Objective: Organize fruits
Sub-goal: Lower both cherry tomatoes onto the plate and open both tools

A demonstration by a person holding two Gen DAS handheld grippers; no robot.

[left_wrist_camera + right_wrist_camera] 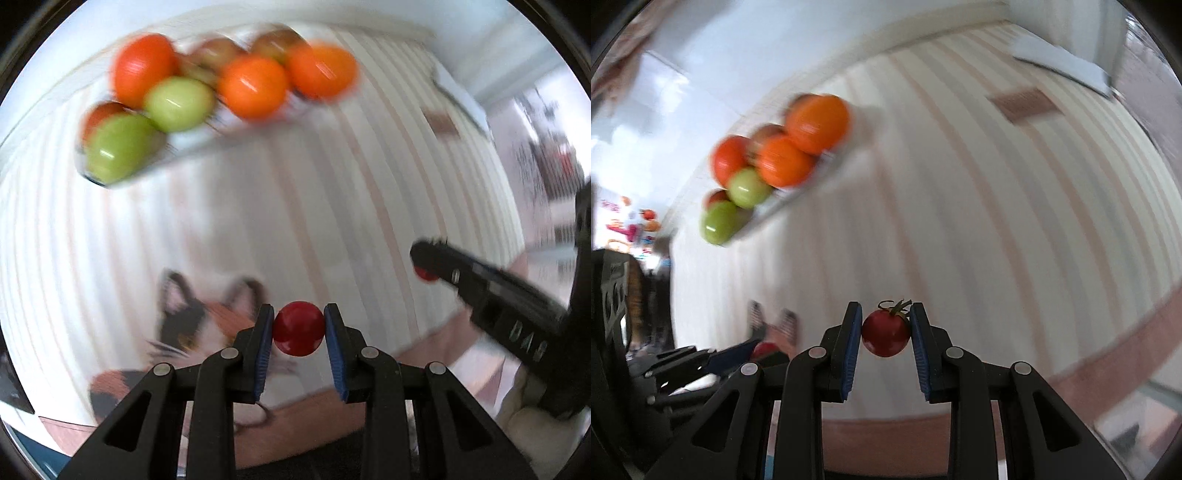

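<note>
My left gripper (298,325) is shut on a small red cherry tomato (298,328), pinched between its blue pads above the striped cloth. My right gripper (885,326) is shut on another cherry tomato (885,333), this one with a green stem. In the left wrist view the right gripper (424,266) shows at the right with its red tomato (425,274). In the right wrist view the left gripper (753,349) shows low at the left. A tray (192,146) far off holds orange and green fruits (253,86); the right wrist view shows the same pile of fruits (781,164).
A striped white and pink tablecloth (332,192) covers the table, with a cat picture (199,321) printed on it near the front. A brown patch (1021,101) and a grey flat object (1060,61) lie at the far right. A wall runs behind the table.
</note>
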